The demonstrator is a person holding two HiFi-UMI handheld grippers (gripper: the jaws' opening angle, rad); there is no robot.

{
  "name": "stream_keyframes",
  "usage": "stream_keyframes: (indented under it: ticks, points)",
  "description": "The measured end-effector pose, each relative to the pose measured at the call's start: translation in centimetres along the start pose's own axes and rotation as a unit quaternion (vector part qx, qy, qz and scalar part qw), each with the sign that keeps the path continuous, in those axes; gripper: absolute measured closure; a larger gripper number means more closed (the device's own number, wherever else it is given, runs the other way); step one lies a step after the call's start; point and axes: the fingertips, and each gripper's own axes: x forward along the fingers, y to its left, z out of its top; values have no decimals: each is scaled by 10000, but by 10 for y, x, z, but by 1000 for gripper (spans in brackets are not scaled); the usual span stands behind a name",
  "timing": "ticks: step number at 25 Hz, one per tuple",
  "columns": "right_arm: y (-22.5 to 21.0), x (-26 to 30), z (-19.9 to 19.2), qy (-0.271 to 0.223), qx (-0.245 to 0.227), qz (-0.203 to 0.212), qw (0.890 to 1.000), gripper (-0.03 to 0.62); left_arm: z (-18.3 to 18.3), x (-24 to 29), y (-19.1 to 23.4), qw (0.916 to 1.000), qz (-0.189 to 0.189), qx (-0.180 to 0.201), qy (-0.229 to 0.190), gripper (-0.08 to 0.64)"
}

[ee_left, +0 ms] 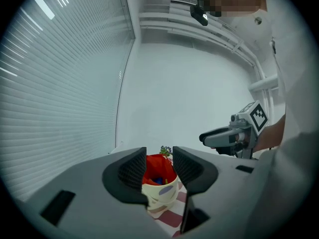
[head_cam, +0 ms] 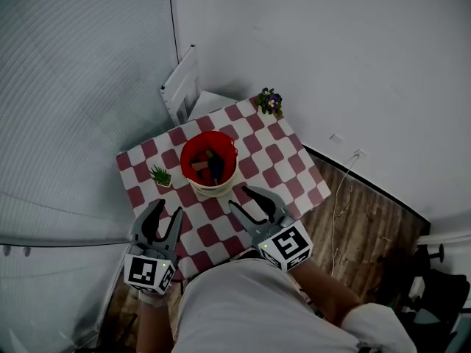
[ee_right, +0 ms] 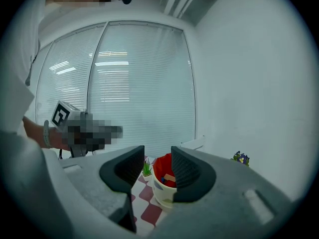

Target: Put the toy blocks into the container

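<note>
Red-lined container [head_cam: 213, 190] holds toy blocks [head_cam: 209, 166]; left tool [head_cam: 168, 209], right tool [head_cam: 240, 197] both apart, empty.

The container [head_cam: 212, 190] stands near the middle of the table [head_cam: 283, 160] with the toy blocks [head_cam: 207, 166] inside it. A small potted plant [head_cam: 160, 176] sits just to its left, and a flowering plant [head_cam: 270, 102] sits at the table's far right corner. The left tongs [head_cam: 168, 210] and the right tongs [head_cam: 243, 197] hang over the near edge, on either side of the container and apart from it.
</note>
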Motion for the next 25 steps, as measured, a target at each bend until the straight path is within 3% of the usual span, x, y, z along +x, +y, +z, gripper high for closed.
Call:
stream_keyframes:
  ticks: [25]
  points:
    - [6, -16, -15, 235, 68, 120, 9996, 430, -12, -7, -31, 9997, -142, -86, 160, 405]
